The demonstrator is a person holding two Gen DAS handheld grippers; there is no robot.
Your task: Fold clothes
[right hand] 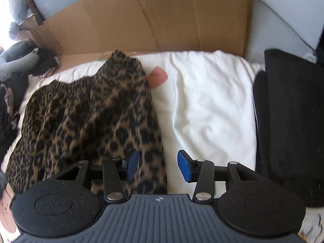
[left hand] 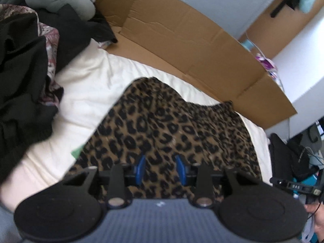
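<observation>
Leopard-print garment (left hand: 170, 133) lies spread on the white bed sheet (right hand: 206, 101), its long axis running from the near edge away toward the cardboard sheet (right hand: 154, 18) at the far side, narrowing at that end. Left gripper (left hand: 161, 170) hovers over the cloth, jaws apart and empty. Right gripper (right hand: 158, 166) straddles the garment's right edge, jaws apart, nothing clamped.

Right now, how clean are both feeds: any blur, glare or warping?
Left wrist: leopard garment smeared, cardboard bowed by the fisheye. Right wrist: blown-out glare at the top-left corner, garment edge soft, white sheet bright but its creases readable.
</observation>
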